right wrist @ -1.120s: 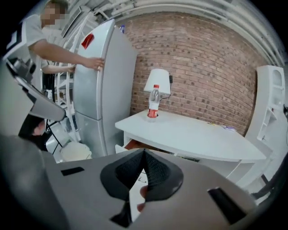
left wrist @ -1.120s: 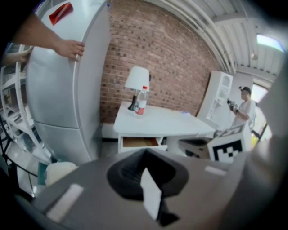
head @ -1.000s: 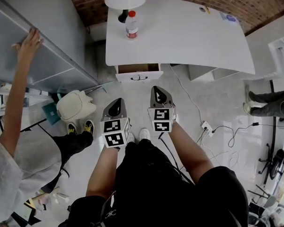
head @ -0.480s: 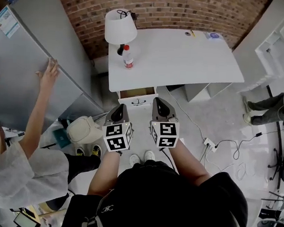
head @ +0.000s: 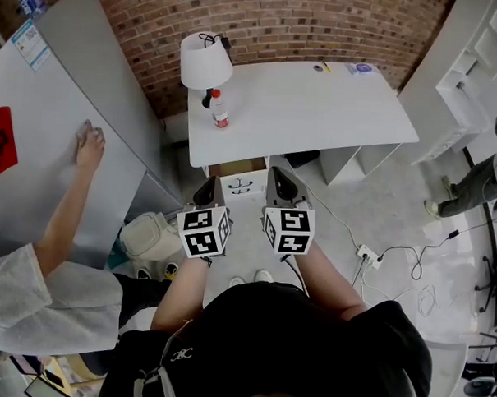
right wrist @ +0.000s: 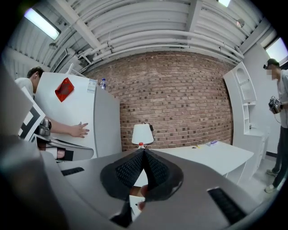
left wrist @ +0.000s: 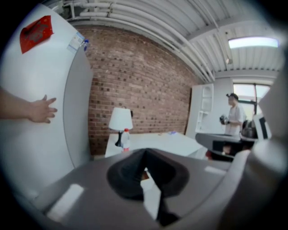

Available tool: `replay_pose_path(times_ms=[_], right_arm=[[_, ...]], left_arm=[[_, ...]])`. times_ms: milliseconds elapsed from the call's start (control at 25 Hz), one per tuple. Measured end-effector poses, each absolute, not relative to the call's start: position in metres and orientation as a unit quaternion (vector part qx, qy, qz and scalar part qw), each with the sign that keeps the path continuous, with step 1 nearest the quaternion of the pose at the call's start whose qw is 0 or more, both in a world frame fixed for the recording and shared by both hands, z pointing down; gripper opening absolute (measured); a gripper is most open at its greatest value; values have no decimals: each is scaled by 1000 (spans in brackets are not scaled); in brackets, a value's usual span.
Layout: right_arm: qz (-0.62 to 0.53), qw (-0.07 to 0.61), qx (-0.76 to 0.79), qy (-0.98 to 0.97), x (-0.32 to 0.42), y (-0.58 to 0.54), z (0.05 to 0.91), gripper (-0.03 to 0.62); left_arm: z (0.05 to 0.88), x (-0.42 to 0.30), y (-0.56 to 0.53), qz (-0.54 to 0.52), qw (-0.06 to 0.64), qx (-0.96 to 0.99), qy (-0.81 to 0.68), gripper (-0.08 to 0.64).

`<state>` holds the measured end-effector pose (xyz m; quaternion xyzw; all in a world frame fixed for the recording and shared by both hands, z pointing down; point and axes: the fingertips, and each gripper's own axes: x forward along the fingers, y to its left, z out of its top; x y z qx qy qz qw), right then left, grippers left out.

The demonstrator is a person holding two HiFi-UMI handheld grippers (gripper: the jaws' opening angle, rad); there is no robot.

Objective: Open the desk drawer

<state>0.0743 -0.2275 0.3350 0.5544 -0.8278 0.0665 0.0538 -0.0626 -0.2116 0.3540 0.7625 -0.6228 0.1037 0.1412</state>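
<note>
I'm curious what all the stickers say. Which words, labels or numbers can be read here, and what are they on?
None can be read for certain.
Red sticker on the refrigerator: dark marks, too blurred.
Blue-and-white label on the refrigerator: too small.
Red label on the bottle on the desk: too small.
Logo on the person's black shirt: too small.

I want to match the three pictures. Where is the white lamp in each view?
Head view: the lamp stands on the far left corner of the desk, up and left of the picture's middle.
Left gripper view: the lamp is left of the middle, above the jaws.
Right gripper view: the lamp is at the middle, directly above the tips of the jaws.
Shared landmark: the brick wall behind the lamp.
</note>
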Motion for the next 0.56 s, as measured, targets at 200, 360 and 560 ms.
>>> replay_pose_path(times_ms=[200,360,560], right_arm=[[66,61,550,-831,73,-222,337,-3],[63,64,546,-833,71,-223,338,-3],[66,63,542,-836,64,-226,338,-2]], left_arm=[[353,-60,-211,107,141,762,-623,0],[352,-59,-211,110,137,762,-623,0],[353,-67,-212,109,137,761,-625,0]])
